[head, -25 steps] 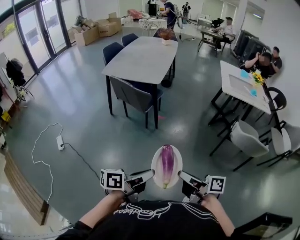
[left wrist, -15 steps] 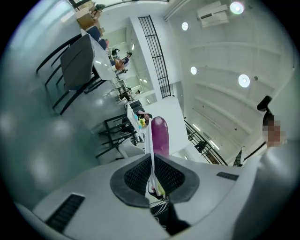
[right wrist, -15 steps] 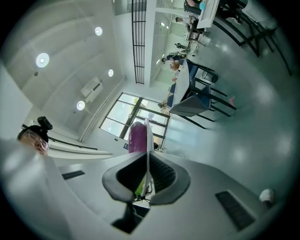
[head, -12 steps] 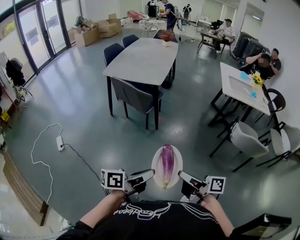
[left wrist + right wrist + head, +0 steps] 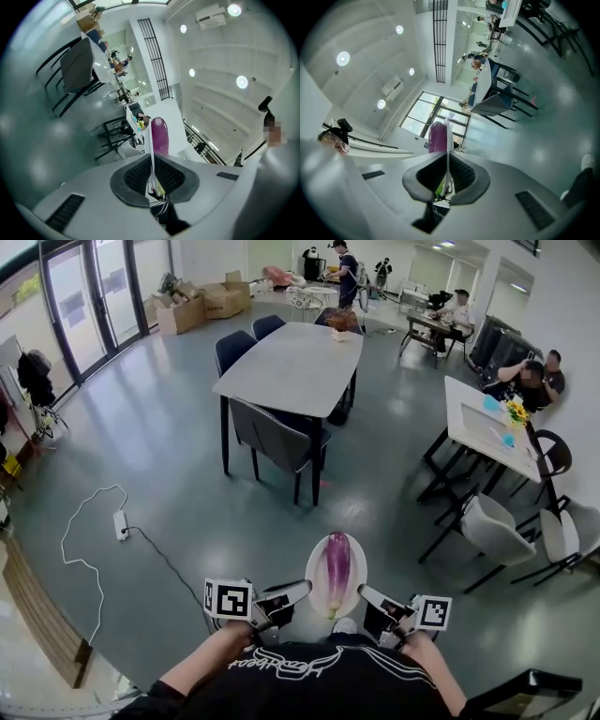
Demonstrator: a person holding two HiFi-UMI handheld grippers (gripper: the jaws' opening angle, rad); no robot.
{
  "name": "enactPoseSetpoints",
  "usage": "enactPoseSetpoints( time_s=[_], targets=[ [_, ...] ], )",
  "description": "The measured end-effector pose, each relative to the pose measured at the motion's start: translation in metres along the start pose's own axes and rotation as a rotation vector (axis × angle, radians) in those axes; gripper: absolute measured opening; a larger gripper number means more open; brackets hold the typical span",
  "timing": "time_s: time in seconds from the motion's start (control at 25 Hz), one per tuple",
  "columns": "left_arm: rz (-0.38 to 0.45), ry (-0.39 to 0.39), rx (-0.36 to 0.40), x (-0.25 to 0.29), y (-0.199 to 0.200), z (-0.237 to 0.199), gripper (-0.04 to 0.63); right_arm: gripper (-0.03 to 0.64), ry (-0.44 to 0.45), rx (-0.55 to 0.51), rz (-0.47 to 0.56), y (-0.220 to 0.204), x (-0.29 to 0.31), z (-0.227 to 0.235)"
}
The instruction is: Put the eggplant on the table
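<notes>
A wide room with a glossy grey floor (image 5: 141, 446) opens ahead of me, and the table (image 5: 291, 367) stands well off, ringed by chairs (image 5: 272, 432). I'm in the carrying step. My left gripper (image 5: 302, 588) and right gripper (image 5: 364, 591) each clamp an opposite rim of a white plate (image 5: 317, 568). The eggplant (image 5: 337, 570) lies lengthwise on it, above the floor. Next, I judge, I must walk to the table, keeping the plate level so nothing rolls.
</notes>
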State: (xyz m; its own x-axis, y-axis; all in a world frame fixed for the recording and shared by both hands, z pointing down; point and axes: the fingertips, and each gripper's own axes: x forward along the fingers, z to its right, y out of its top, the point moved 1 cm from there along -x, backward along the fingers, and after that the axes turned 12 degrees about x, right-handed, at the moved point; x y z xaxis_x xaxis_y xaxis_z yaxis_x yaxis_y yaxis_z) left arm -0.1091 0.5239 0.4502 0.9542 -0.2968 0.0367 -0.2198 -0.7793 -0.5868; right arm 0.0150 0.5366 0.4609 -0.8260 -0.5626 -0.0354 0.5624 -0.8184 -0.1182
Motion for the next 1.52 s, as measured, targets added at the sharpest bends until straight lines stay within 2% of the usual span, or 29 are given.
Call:
enactPoseSetpoints(
  time_s=[0.44, 0.72, 0.92, 1.28, 1.52],
  targets=[
    [0.030, 0.016, 0.016, -0.005, 0.012, 0.004, 0.028, 0.017, 0.034, -0.008, -0.025, 0.005, 0.011, -0.010],
    [0.038, 0.019, 0.032, 0.002, 0.032, 0.006, 0.028, 0.017, 0.065, -0.019, -0.035, 0.022, 0.020, -0.019],
    [0.034, 0.046, 0.034, 0.012, 0.039, -0.004, 0.028, 0.017, 0.071, 0.002, -0.026, 0.037, 0.022, -0.009],
    [0.036, 0.080, 0.026, 0.046, 0.066, -0.038, 0.029, 0.017, 0.083, 0.038, -0.038, 0.089, 0.035, 0.016],
    [0.052, 0.105, 0.006, 0.086, 0.104, -0.074, 0.029, 0.017, 0.083, 0.060, -0.064, 0.155, 0.053, 0.033]
  ],
)
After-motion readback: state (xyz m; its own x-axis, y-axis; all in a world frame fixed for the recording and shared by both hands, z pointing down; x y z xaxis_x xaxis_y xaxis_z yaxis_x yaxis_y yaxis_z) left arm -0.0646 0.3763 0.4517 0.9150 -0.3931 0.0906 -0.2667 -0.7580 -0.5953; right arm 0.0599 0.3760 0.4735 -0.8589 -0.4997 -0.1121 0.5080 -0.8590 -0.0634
